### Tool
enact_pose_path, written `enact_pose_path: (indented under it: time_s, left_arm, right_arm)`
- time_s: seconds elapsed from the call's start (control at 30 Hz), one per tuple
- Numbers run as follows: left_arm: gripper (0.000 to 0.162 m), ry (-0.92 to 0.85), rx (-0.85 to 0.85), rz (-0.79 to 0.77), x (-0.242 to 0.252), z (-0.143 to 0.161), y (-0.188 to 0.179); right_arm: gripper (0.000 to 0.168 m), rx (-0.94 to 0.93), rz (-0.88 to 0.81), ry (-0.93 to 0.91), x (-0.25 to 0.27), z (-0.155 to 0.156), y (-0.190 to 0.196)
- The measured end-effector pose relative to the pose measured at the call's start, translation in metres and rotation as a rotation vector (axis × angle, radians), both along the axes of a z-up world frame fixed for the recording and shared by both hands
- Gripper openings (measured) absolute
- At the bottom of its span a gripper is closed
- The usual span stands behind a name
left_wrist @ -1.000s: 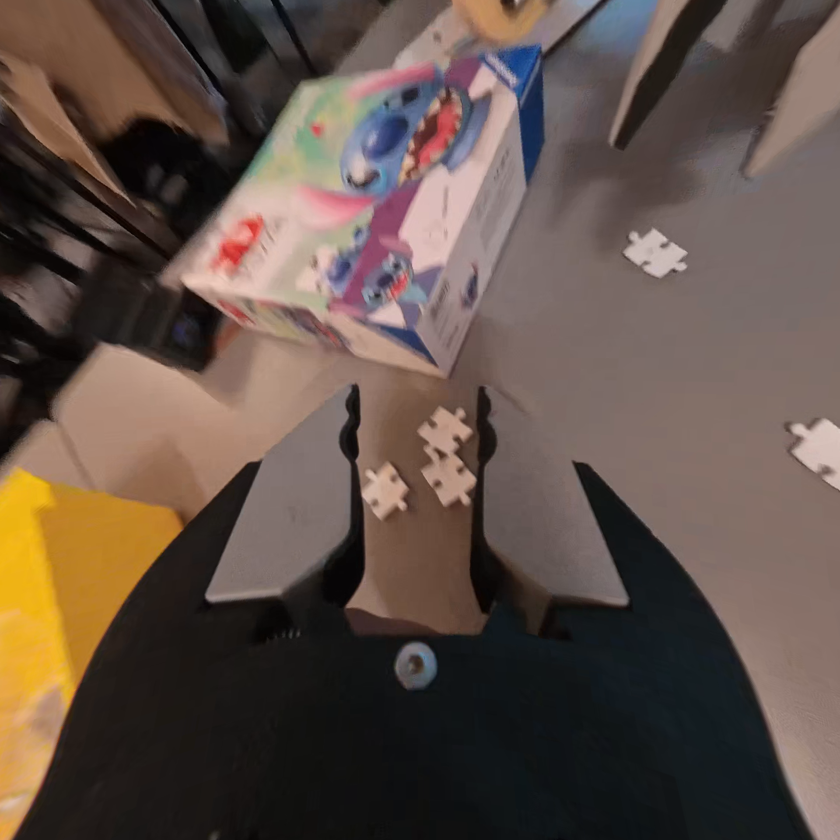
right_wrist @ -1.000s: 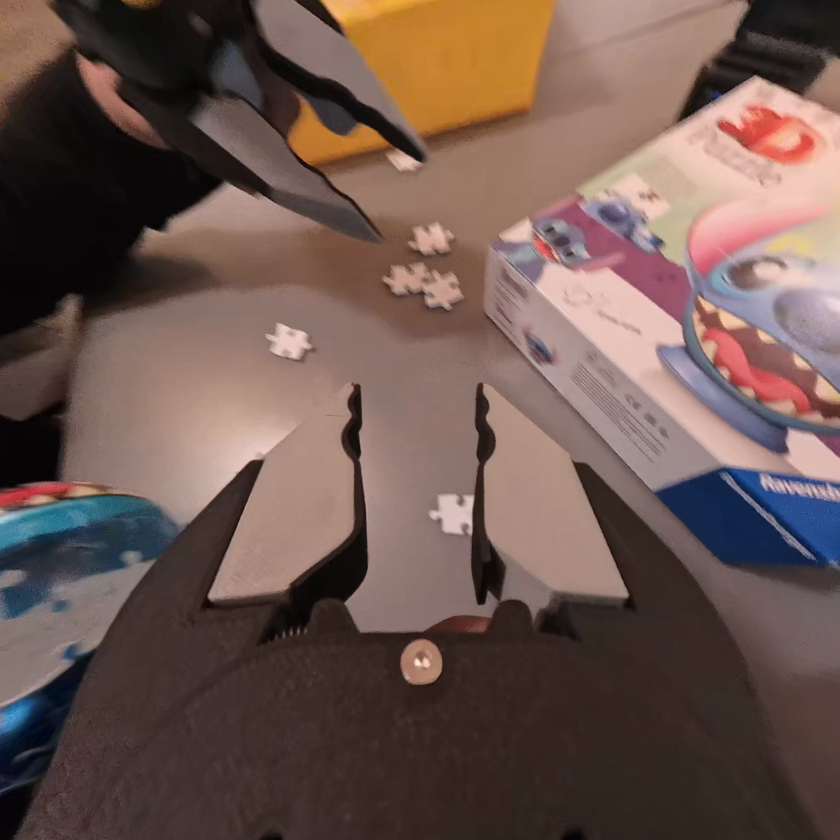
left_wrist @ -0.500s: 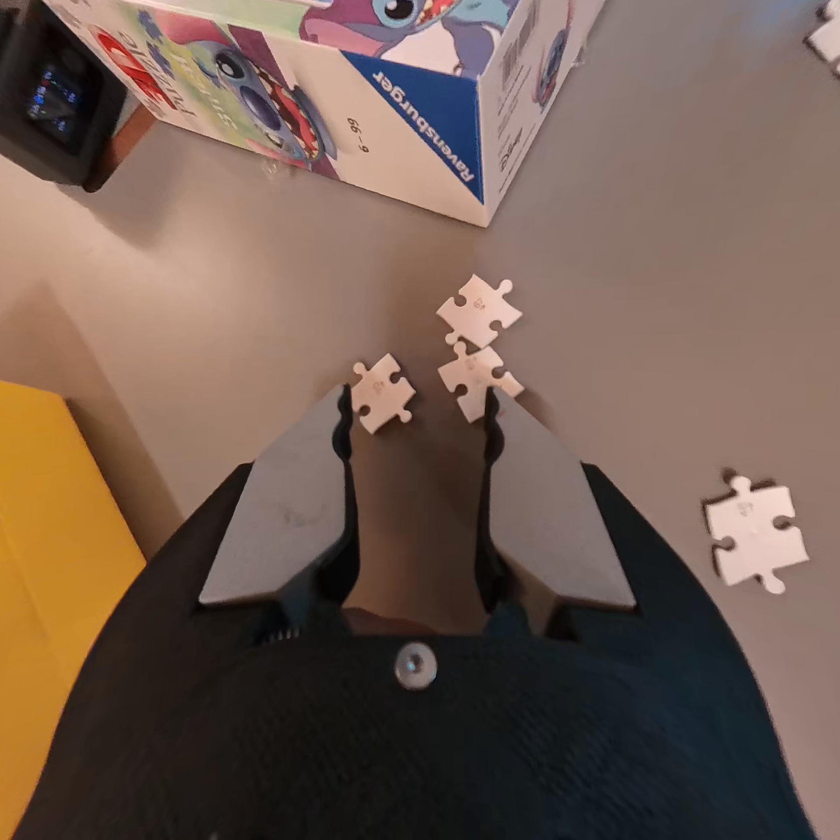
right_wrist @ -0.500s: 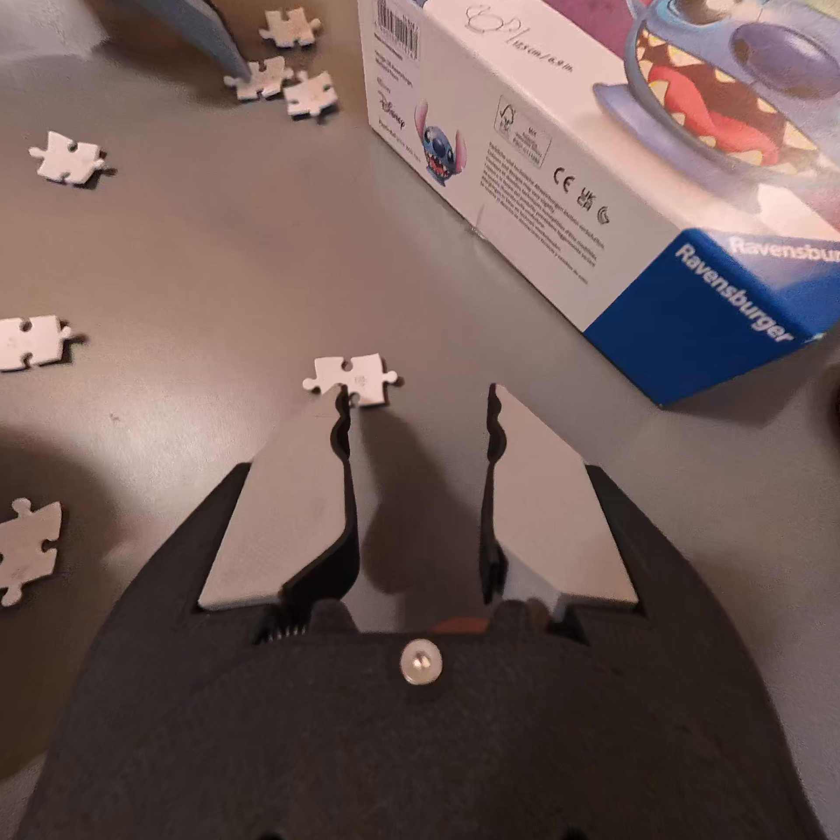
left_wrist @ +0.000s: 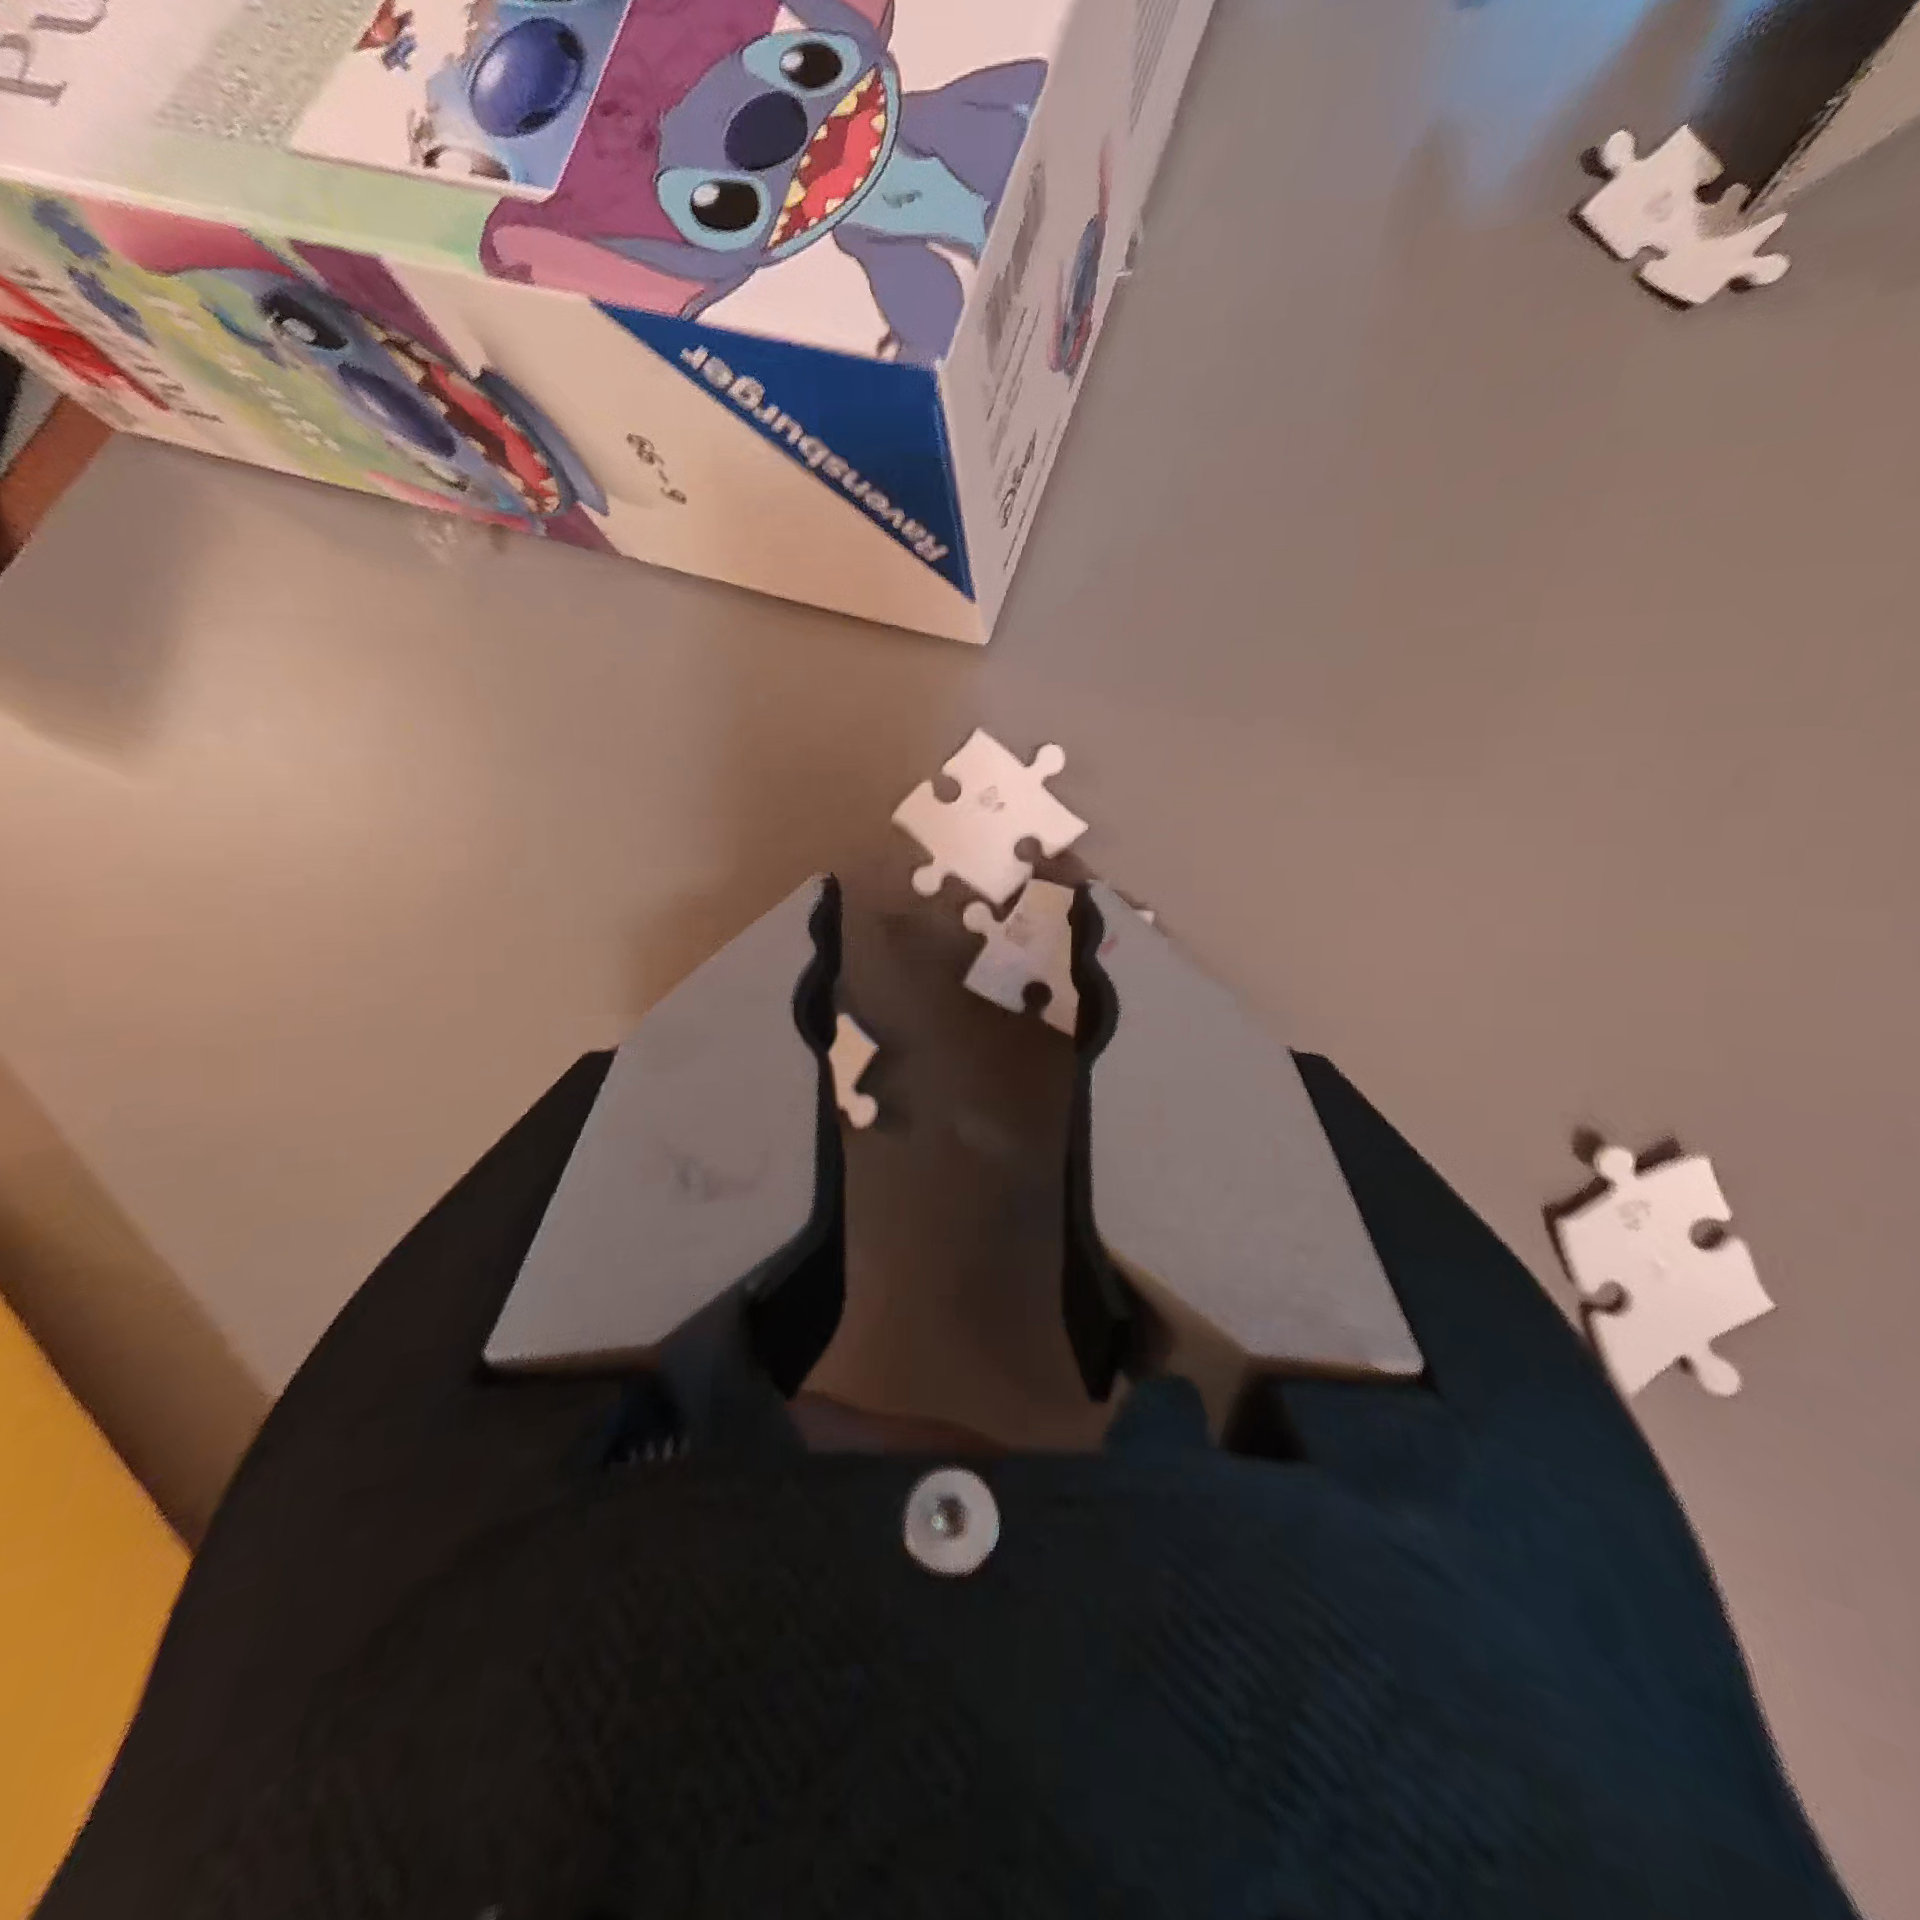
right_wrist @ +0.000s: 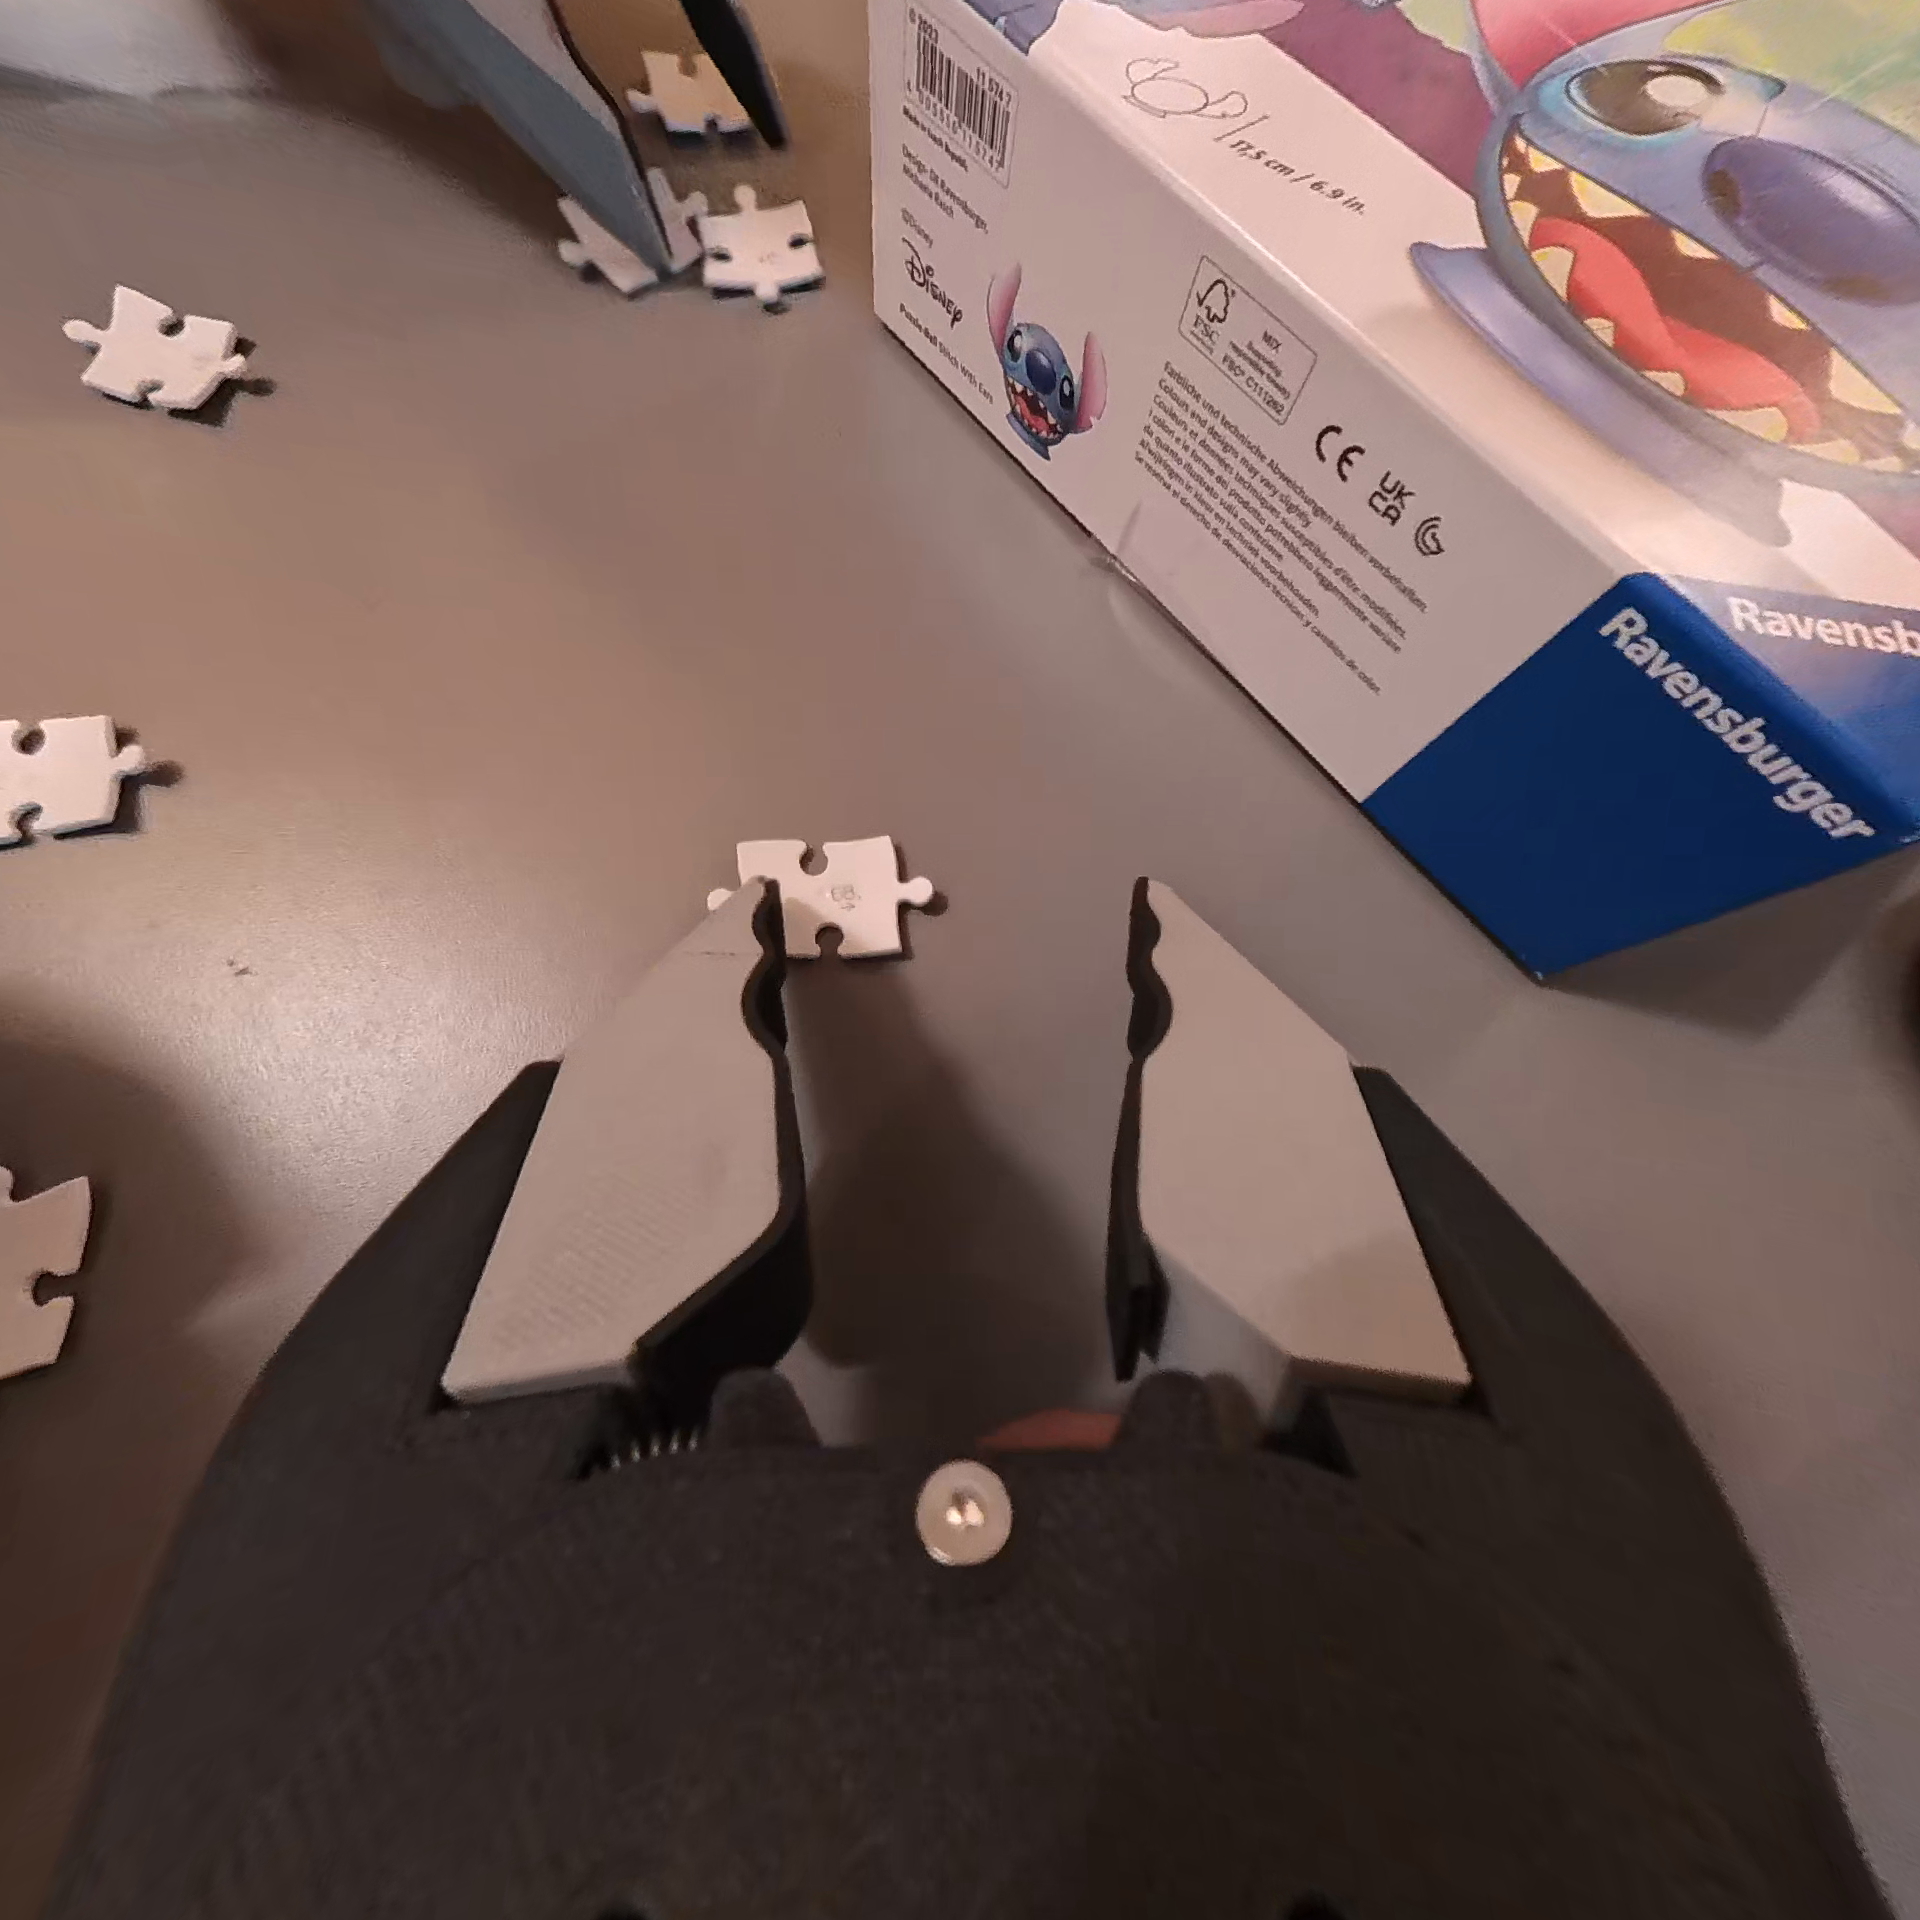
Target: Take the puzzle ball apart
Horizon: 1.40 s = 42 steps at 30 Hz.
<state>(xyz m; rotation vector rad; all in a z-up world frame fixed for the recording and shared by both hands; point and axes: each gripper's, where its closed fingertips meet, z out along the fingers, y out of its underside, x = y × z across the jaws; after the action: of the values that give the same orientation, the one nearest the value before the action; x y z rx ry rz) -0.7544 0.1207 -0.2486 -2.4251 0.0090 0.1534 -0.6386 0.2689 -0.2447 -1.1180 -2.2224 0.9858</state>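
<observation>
we're among loose pieces [right_wrist: 831, 899]; both grippers, left [left_wrist: 951, 914] and right [right_wrist: 951, 914], gape empty. next we likely need the ball, unseen.

On the bench [right_wrist: 520, 582] the puzzle box [right_wrist: 1403, 343] lies far right in the right wrist view. A puzzle piece [right_wrist: 847, 899] lies just beyond the right tongs [right_wrist: 951, 904], touching their left fingertip. Three more pieces [right_wrist: 156, 348] lie well apart down the left edge. At far left the left tongs [right_wrist: 675, 156] stand over a small cluster of pieces [right_wrist: 758, 244], near the box's far corner. In the left wrist view the box [left_wrist: 644, 312] sits beyond that cluster [left_wrist: 992, 816], with one piece [left_wrist: 1652, 1262] near right.
</observation>
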Motion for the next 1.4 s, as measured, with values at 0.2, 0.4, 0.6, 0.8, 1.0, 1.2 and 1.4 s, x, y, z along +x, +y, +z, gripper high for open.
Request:
enact_pose_path:
  time_s: [0.2,0.4,0.6,0.8,1.0,1.2,1.4]
  left_arm:
    - [0.033,-0.089,-0.013,-0.053,0.011,-0.003,0.024]
    - [0.024,-0.168,0.016,-0.021,0.005,-0.002,0.028]
    - [0.024,-0.195,0.052,0.020,-0.002,-0.002,0.028]
    - [0.018,-0.130,0.083,0.008,0.005,0.000,0.025]
    - [0.018,0.046,0.065,-0.012,0.017,0.009,0.016]
    - [0.000,0.255,0.170,-0.101,0.052,0.055,0.018]
    - [0.000,0.358,0.078,-0.148,0.065,0.053,0.019]
  right_arm:
    - [0.063,0.015,0.007,-0.007,0.001,-0.002,-0.002]
    - [0.063,0.013,0.011,-0.015,0.001,-0.003,-0.003]
    - [0.061,0.003,0.020,-0.010,0.002,-0.002,-0.004]
    - [0.058,-0.054,0.009,0.017,0.003,0.007,-0.004]
    - [0.054,-0.181,0.001,0.019,0.008,0.019,-0.005]
    - [0.053,-0.301,0.044,0.027,0.024,0.041,-0.022]
    - [0.051,-0.406,0.068,-0.011,0.033,0.052,-0.037]
